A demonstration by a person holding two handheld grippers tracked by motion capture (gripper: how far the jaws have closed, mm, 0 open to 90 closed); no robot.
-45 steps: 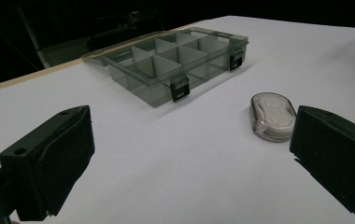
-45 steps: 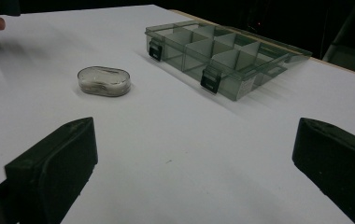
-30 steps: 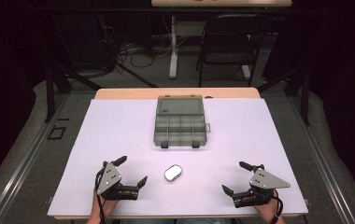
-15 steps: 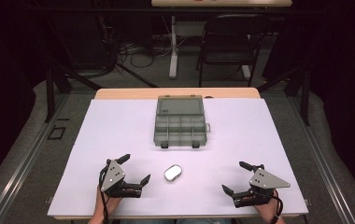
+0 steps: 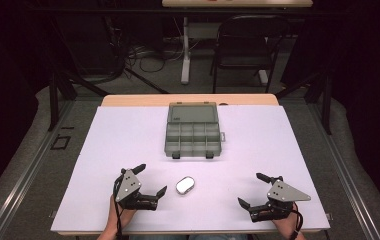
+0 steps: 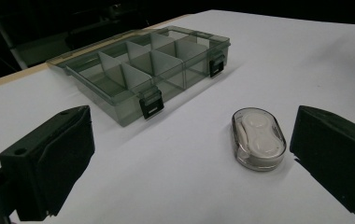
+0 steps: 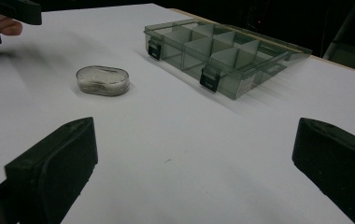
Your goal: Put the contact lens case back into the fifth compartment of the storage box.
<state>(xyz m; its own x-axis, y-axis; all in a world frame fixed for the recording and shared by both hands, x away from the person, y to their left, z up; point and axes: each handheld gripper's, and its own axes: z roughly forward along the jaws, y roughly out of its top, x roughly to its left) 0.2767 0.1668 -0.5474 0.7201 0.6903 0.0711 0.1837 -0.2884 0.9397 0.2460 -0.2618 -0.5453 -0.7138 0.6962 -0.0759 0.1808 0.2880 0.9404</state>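
While both hands are cut off at the bottom edge, the left gripper (image 5: 151, 182) and right gripper (image 5: 258, 192) sit near the front with jaws spread, holding nothing. The little clear case (image 5: 185, 185) lies between them, closer to the left; its contents are tough to make out. Further back sits the divided box (image 5: 193, 131), its compartments hard to read.

A clear oval case (image 5: 185, 185) holding white pieces lies just off the left gripper (image 5: 152, 178)'s spread jaws. A smoky compartment box (image 5: 193, 131) sits well ahead; a black chair (image 5: 244, 44) stands beyond.
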